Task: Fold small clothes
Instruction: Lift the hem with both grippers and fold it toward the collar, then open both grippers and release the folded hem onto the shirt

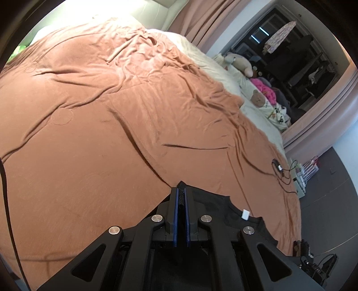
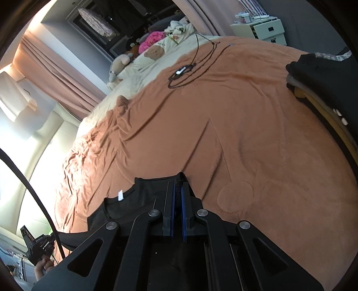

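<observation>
Left gripper (image 1: pixel 181 197) clamped on black shirt (image 1: pixel 223 208) shoulder | right gripper (image 2: pixel 178 190) pinching other shoulder | keep collar taut, lay flat toward 12 o'clock on blanket (image 1: pixel 111 134)

A wrinkled rust-orange blanket (image 1: pixel 111 116) covers most of the bed, with a cream quilt (image 1: pixel 257 105) showing past its far edge. On the quilt lie a beige plush toy (image 1: pixel 238 61), a bright pink plush (image 1: pixel 265 88) and a pillow printed with a brown bear face (image 1: pixel 257 98). A black cable (image 2: pixel 190 69) coils on the blanket around a small white device. Pink curtains (image 1: pixel 201 20) hang beside the dark window (image 1: pixel 297 56). A pale green bedside cabinet (image 2: pixel 264 30) stands beyond the bed, and a padded headboard (image 2: pixel 56 132) rises at one end
</observation>
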### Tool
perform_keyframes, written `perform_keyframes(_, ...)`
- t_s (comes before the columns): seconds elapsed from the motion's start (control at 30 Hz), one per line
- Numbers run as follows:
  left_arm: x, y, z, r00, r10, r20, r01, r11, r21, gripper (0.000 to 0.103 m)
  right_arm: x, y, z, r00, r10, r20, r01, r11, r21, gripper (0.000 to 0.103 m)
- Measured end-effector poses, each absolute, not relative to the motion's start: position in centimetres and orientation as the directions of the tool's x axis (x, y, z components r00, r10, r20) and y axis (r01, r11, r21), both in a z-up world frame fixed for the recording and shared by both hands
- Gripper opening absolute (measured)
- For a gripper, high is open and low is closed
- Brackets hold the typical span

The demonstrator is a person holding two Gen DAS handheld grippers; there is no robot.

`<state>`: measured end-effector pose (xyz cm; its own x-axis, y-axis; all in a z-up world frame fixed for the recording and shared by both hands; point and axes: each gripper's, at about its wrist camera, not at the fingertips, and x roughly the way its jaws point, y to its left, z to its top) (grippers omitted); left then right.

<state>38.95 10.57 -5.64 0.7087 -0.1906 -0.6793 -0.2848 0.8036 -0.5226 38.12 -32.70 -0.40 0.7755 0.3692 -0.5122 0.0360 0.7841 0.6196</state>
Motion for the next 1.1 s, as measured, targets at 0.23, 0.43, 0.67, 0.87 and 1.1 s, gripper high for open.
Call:
perform_keyframes(0.23, 42.0, 10.7, -7.5, 0.673, -0.173, -0.719, -0.312, 0.815, -0.488, 0.005, 41.6, -32.2, -0.9, 0.75, 0.368, -0.55, 0.046, 0.8, 0.598, 0.001)
perform_keyframes(0.43, 44.4, 10.7, -9.1, 0.637, -0.151, -0.756, -0.33, 0.833, -0.445, 0.005, 44.5, -31.4, -1.9, 0.724, 0.352, -0.593, 0.072, 0.817, 0.573, 0.001)
perform_keyframes(0.67, 46.4, 10.5, -11.3, 0.567, -0.166, -0.807, -0.348, 0.84, -0.417, 0.01, 46.6, -31.1, -2.5, 0.684, 0.338, -0.646, 0.094, 0.838, 0.538, 0.006)
perform_keyframes(0.87, 45.3, 9.5, -10.6, 0.578, -0.145, -0.803, -0.279, 0.89, -0.362, 0.064, 45.2, -30.6, -0.7, 0.715, 0.292, -0.635, 0.036, 0.892, 0.451, 0.066)
perform_keyframes(1.1, 44.4, 7.7, -10.7, 0.517, -0.122, -0.847, -0.156, 0.96, -0.234, 0.071, 44.0, -28.3, -0.6, 0.653, 0.286, -0.702, -0.079, 0.947, 0.312, 0.07)
